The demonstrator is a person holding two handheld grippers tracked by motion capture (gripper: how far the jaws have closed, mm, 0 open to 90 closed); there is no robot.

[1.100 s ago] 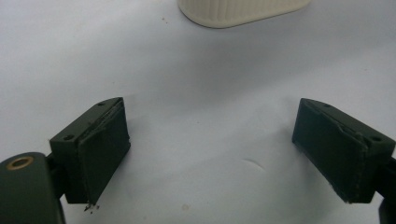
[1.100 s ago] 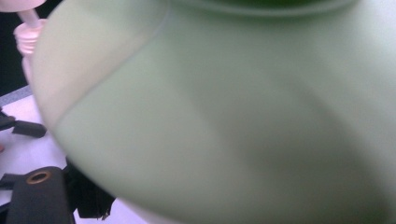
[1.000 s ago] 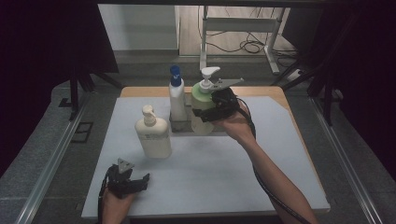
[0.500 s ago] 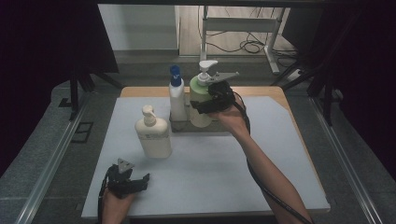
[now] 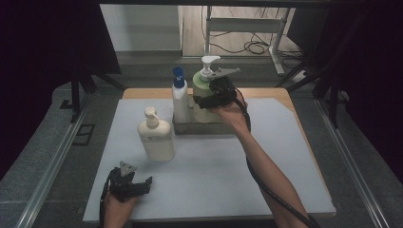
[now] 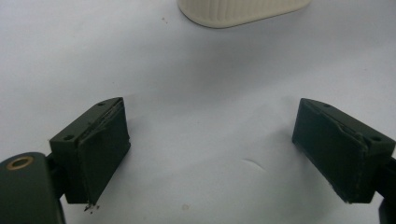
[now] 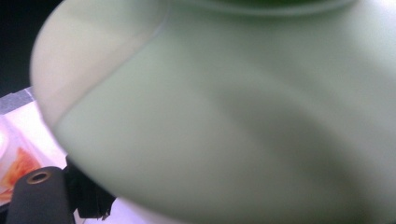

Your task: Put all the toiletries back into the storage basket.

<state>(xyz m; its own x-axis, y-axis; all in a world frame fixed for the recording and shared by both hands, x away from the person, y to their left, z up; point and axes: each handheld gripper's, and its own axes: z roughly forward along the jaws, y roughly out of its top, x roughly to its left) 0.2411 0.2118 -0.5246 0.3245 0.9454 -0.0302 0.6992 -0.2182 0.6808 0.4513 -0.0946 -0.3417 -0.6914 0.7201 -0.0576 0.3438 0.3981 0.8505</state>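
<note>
My right gripper is shut on a pale green pump bottle at the grey tray, far centre. In the right gripper view the green bottle presses close against the lens, with one black jaw at the lower left. A white bottle with a blue cap stands in the tray's left part. Near the front edge, my left gripper rests open on the white mat. Its jaws stand wide apart with nothing between them, and the cream pump bottle is just ahead.
The cream pump bottle stands upright on the white mat, left of centre. A wooden table edge shows behind the tray. Metal rails run along both sides, and a cable trails from the right gripper along the forearm.
The right gripper has carried the green bottle a little farther toward the back of the table, over the tray. The left gripper has stayed put.
</note>
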